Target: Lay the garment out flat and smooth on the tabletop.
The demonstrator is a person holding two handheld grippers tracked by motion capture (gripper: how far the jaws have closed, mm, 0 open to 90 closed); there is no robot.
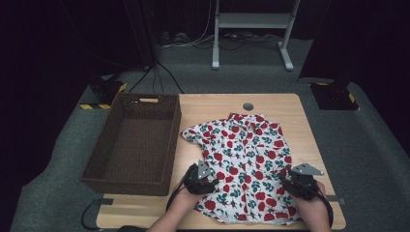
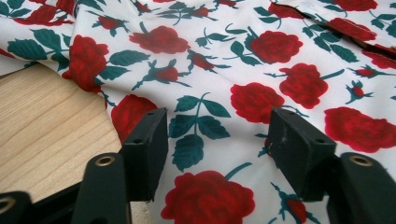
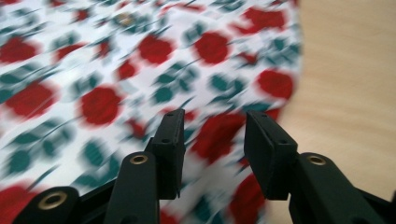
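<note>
A white shirt printed with red roses and green leaves lies spread flat on the wooden table, collar toward the far side. My left gripper rests at the shirt's near left edge. In the left gripper view its jaws stand open just above the flat cloth, with bare wood to their left. My right gripper is at the shirt's near right edge. The right gripper view is blurred; there the gripper is open over the printed cloth, with nothing pinched.
A dark brown wicker basket with nothing in it stands along the table's left side, beside the shirt. A round hole sits in the tabletop near its far edge. A white desk frame and cables are on the floor behind.
</note>
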